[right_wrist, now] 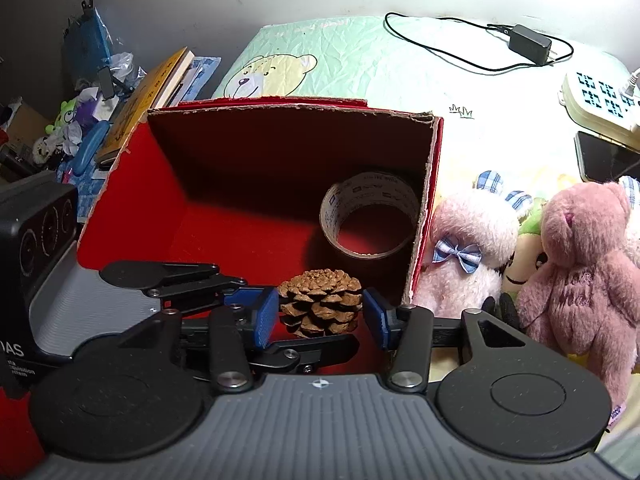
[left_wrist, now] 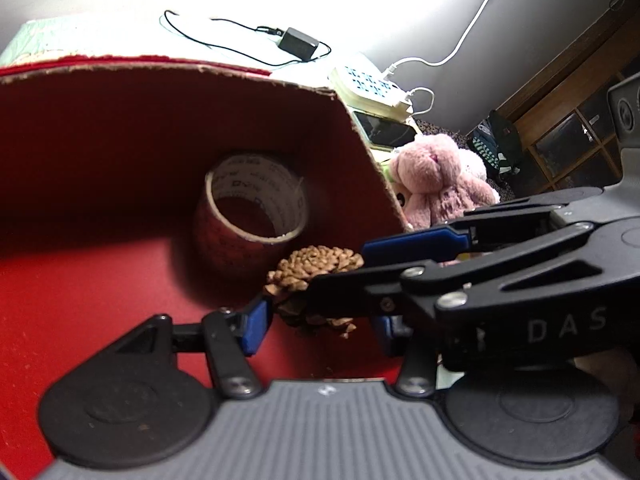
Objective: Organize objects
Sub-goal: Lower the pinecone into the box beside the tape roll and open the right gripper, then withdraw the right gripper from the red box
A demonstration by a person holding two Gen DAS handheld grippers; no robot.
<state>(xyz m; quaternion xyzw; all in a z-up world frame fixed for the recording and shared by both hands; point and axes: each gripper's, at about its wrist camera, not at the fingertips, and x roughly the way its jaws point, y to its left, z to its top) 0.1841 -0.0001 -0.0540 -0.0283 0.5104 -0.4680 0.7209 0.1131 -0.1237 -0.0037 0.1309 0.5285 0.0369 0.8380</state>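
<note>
A brown pine cone [right_wrist: 320, 300] hangs just inside the open front of a red cardboard box [right_wrist: 428, 200]. My right gripper [right_wrist: 320, 316] has its blue pads against the cone's left and right sides. My left gripper [left_wrist: 318, 326] comes in crosswise and is shut on the same cone [left_wrist: 316, 264], one pad on each side. In the right wrist view its black fingers [right_wrist: 192, 276] reach in from the left, one behind the cone and one under it. The right gripper's blue finger [left_wrist: 412, 242] crosses the left wrist view. A roll of tape [right_wrist: 372, 216] stands in the box's back right corner.
Beside the box's right wall lie a pale pink plush [right_wrist: 468, 248] and a pink bear [right_wrist: 580, 272]. A power strip [right_wrist: 600, 104], a phone [right_wrist: 608, 160] and a black adapter [right_wrist: 528, 44] lie on the bear-print cover [right_wrist: 340, 56]. Books [right_wrist: 152, 92] and clutter sit at the left.
</note>
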